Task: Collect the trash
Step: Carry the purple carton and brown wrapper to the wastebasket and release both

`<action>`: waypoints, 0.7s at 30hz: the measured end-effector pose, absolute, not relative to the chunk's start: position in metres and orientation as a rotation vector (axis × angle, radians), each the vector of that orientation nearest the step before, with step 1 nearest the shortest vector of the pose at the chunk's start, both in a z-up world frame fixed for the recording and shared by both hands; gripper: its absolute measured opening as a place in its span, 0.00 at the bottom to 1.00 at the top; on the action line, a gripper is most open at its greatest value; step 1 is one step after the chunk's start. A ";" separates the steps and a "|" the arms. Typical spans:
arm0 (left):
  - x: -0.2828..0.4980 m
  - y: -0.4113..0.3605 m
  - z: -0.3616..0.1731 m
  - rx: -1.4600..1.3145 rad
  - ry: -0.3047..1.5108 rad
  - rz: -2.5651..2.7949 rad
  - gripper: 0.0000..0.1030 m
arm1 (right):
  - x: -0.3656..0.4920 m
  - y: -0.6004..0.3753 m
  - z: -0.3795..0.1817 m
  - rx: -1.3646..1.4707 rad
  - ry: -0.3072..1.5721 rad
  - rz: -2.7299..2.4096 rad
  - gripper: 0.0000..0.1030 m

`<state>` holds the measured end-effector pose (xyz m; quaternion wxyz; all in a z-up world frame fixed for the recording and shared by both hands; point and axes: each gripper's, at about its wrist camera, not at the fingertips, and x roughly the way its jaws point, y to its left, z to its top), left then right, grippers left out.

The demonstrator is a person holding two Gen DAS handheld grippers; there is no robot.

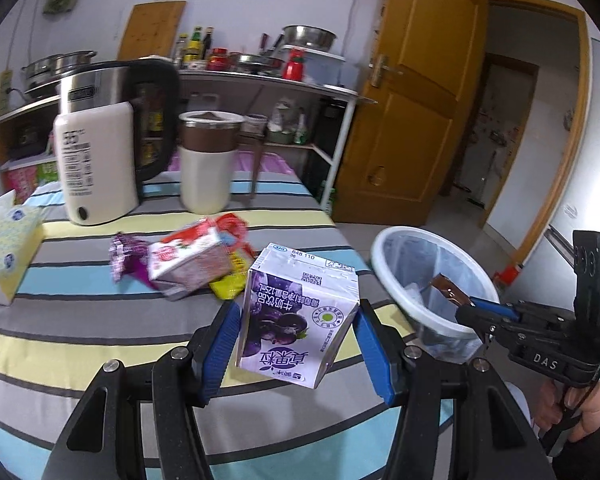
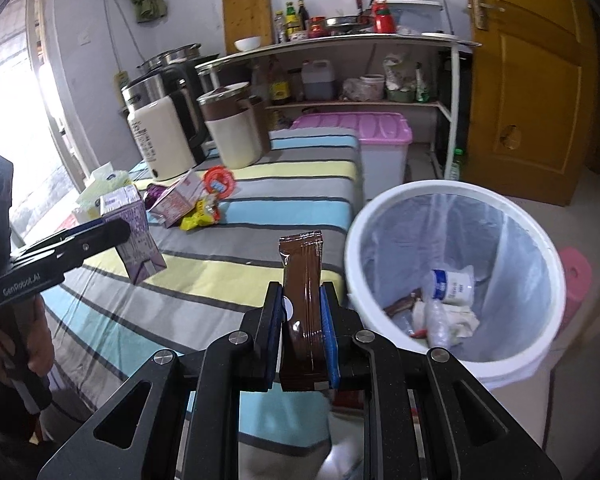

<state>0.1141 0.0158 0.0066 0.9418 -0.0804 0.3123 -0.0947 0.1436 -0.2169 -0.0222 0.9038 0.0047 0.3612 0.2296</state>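
My left gripper (image 1: 296, 320) is shut on a purple-and-white milk carton (image 1: 296, 312) and holds it above the striped table (image 1: 100, 320); the carton also shows in the right wrist view (image 2: 134, 236). My right gripper (image 2: 302, 312) is shut on a brown snack wrapper (image 2: 304, 300), held upright just left of the white trash bin (image 2: 452, 280). In the left wrist view the wrapper (image 1: 448, 288) hangs over the bin's rim (image 1: 384, 264). The bin holds several pieces of trash. A pile of litter stays on the table: a red-and-white carton (image 1: 188, 260), a purple wrapper (image 1: 126, 258), a yellow wrapper (image 1: 230, 284).
A tissue box (image 1: 4, 256), a cream bottle (image 1: 96, 168), an electric kettle (image 1: 140, 120) and a cream-and-brown cup (image 1: 206, 168) stand at the table's back. A pink-lidded storage box (image 2: 372, 140), a cluttered shelf (image 2: 340, 40) and a wooden door (image 2: 532, 80) lie beyond.
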 end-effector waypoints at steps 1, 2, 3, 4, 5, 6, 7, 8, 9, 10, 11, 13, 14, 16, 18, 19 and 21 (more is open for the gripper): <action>0.116 0.011 0.007 -0.161 0.638 -0.201 0.57 | 0.144 -0.221 -0.022 0.014 0.744 0.466 0.19; 0.118 0.007 0.007 -0.158 0.639 -0.209 0.57 | 0.144 -0.226 -0.021 0.019 0.741 0.453 0.19; 0.121 0.001 0.007 -0.155 0.641 -0.221 0.57 | 0.145 -0.230 -0.020 0.022 0.740 0.445 0.19; 0.122 -0.004 0.007 -0.153 0.642 -0.229 0.57 | 0.145 -0.234 -0.020 0.026 0.738 0.437 0.19; 0.125 -0.009 0.007 -0.150 0.642 -0.239 0.57 | 0.146 -0.239 -0.020 0.031 0.736 0.425 0.19; 0.126 -0.014 0.007 -0.146 0.643 -0.248 0.57 | 0.146 -0.243 -0.019 0.034 0.734 0.417 0.19; 0.127 -0.017 0.007 -0.144 0.643 -0.255 0.57 | 0.146 -0.247 -0.019 0.037 0.733 0.410 0.19; 0.130 -0.022 0.007 -0.141 0.644 -0.263 0.57 | 0.146 -0.251 -0.019 0.041 0.732 0.400 0.19; 0.132 -0.028 0.007 -0.137 0.644 -0.276 0.57 | 0.147 -0.256 -0.019 0.045 0.731 0.389 0.19; 0.134 -0.031 0.007 -0.135 0.644 -0.283 0.57 | 0.147 -0.261 -0.019 0.049 0.730 0.379 0.19; 0.137 -0.037 0.007 -0.130 0.645 -0.294 0.57 | 0.147 -0.265 -0.019 0.053 0.729 0.371 0.19; 0.140 -0.046 0.008 -0.123 0.645 -0.312 0.57 | 0.148 -0.274 -0.019 0.065 0.727 0.352 0.19; 0.143 -0.052 0.008 -0.118 0.645 -0.324 0.57 | 0.149 -0.279 -0.020 0.070 0.726 0.343 0.19; 0.149 -0.063 0.008 -0.111 0.646 -0.342 0.57 | 0.151 -0.287 -0.021 0.080 0.727 0.325 0.19; 0.153 -0.072 0.008 -0.107 0.647 -0.364 0.57 | 0.153 -0.295 -0.022 0.090 0.729 0.309 0.19; 0.155 -0.077 0.008 -0.105 0.646 -0.373 0.57 | 0.153 -0.298 -0.023 0.094 0.730 0.303 0.19; 0.160 -0.087 0.008 -0.101 0.647 -0.390 0.57 | 0.156 -0.304 -0.026 0.098 0.736 0.289 0.19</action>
